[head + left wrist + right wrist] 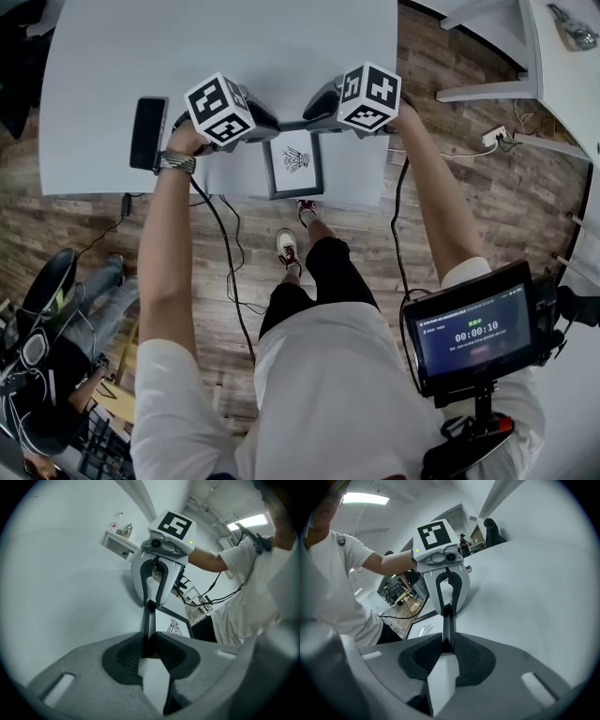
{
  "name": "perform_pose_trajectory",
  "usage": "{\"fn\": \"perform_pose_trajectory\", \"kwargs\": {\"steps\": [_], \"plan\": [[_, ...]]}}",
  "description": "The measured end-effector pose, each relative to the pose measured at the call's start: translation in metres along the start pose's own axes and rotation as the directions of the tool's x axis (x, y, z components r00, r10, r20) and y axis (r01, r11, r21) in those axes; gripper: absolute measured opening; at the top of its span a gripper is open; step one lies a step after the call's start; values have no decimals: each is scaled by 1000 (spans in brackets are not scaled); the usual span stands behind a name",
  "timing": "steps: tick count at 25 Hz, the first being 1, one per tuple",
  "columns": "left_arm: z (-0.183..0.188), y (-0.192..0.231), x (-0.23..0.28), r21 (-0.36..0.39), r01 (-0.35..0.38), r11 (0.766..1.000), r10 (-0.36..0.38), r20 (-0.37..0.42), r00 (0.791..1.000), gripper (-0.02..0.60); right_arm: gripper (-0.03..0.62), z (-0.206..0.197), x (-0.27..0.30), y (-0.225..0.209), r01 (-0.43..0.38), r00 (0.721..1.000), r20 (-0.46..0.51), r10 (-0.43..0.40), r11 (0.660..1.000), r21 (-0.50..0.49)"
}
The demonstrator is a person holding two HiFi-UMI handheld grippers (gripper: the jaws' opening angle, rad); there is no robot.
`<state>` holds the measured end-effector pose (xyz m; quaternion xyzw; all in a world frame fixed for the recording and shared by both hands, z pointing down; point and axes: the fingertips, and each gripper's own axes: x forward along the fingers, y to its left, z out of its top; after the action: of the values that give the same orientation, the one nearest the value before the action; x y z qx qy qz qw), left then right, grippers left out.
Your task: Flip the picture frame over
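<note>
1. Picture frame (293, 167) is lying on the white table (187, 56) close to its near edge, directly in front of the person, long side running away from them. The printed drawing is facing up, so the flip is not yet done.
2. The left gripper (149, 644) is clamping the frame's far rail. Its jaws are standing narrow, w/ the thin dark bar pinched btwn the pads.
3. The right gripper (446, 641) is doing the same from the opposite end of that rail, jaws narrow and pads pressing on the bar. The two grippers are pointing at each other along the rail, each angled downward.
4. Progress, as judged: the grasp phase is looking complete and the turning phase is only beginning. Whether the far rail is already coming off the table cannot be told; the near rail appears to be resting on the surface.
5. Remaining, as judged: raising the far rail, swinging the frame over about its near rail, laying it face down and releasing both grips.
6. Risk, as judged: both grips are sitting on one thin rail, so the frame is likely to pivot or slip if the two hands are not turning together. It is also sitting near the table's edge, leaving little margin on that side.
</note>
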<state>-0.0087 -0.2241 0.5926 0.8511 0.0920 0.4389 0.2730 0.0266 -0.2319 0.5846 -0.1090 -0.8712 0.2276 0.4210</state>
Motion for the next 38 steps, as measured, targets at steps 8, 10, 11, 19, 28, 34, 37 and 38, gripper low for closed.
{"fn": "perform_pose_trajectory", "kwargs": {"steps": [8,10,11,19,28,34,37,38], "plan": [[8,27,-3,-31,-104,994,106,92,990,121,89,-4,4,-23,68,998,17,-68,997,40],[12,30,-5,-41,-130,991,134,122,984,121,91,-5,5,-26,76,997,30,-78,996,49],[13,31,-7,-45,-145,988,150,134,980,121,89,-6,4,-28,83,996,41,-85,995,59],[21,46,-14,-132,-341,931,363,215,907,5,5,-14,-10,-43,238,964,93,-250,964,122],[25,-3,-54,-216,-498,840,543,328,773,3,3,25,-46,-2,429,875,165,-456,886,177],[37,-39,-110,-242,-596,766,638,408,653,3,3,57,-85,27,552,772,231,-592,805,218],[43,-65,-139,-258,-645,719,681,448,579,3,3,67,-103,49,604,720,262,-643,766,221],[46,-72,-147,-263,-658,706,691,461,557,3,3,71,-109,55,619,701,276,-657,754,222]]}}
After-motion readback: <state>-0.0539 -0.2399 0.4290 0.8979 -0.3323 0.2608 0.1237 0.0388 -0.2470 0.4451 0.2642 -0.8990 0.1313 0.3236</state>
